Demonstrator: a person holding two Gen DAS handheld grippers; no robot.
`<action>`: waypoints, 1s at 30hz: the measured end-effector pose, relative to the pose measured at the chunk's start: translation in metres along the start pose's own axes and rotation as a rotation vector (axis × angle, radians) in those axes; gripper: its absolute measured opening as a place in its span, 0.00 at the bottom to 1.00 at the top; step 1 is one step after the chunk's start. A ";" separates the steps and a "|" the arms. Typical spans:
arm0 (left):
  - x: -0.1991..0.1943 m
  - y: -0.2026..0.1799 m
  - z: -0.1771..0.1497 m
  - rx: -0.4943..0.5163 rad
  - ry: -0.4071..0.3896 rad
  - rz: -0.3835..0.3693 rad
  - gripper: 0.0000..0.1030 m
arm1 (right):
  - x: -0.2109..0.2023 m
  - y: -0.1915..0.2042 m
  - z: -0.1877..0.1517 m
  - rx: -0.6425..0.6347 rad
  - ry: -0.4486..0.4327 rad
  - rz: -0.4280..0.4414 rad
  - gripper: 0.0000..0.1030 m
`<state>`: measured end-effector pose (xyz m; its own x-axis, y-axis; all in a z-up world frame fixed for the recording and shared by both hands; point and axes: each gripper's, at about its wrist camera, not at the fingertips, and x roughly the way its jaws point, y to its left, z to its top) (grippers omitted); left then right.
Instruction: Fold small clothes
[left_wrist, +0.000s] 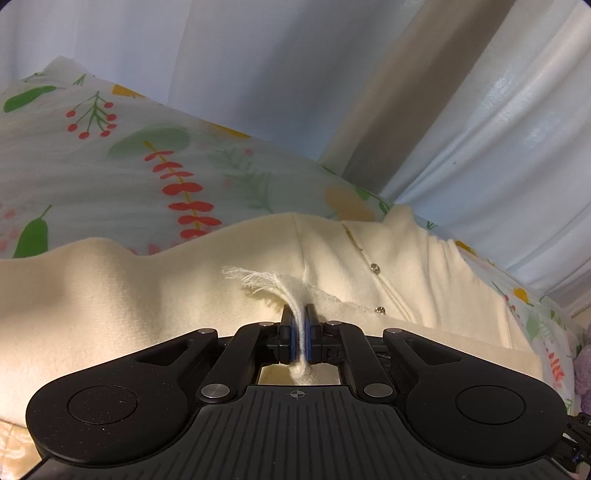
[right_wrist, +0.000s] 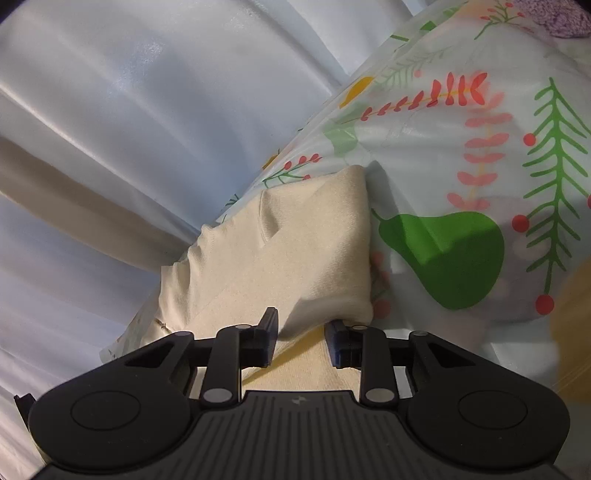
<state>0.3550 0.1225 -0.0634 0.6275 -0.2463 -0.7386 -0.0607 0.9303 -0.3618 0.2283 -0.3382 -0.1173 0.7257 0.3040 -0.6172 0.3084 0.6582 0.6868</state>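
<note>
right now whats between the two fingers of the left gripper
A frayed cream edge of the cream garment is pinched between the fingers of the left gripper, seen in the left wrist view.

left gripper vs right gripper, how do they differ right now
The left gripper is shut, pinching a frayed edge of the cream garment; the right gripper stands open, with cream cloth between its fingers but not clamped. Both are black with blue pads, over the floral sheet.
</note>
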 end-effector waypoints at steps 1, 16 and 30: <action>-0.001 0.000 0.001 0.002 -0.003 0.001 0.06 | 0.001 0.001 0.000 -0.008 -0.004 -0.008 0.11; 0.006 0.000 -0.006 0.054 -0.007 0.041 0.11 | 0.009 0.039 -0.015 -0.489 -0.110 -0.229 0.06; -0.054 0.036 -0.024 -0.062 -0.063 0.083 0.77 | -0.021 0.050 -0.031 -0.585 -0.039 -0.160 0.54</action>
<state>0.3001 0.1630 -0.0503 0.6658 -0.1494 -0.7310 -0.1614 0.9277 -0.3366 0.2092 -0.2908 -0.0818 0.7236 0.1517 -0.6733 0.0344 0.9664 0.2548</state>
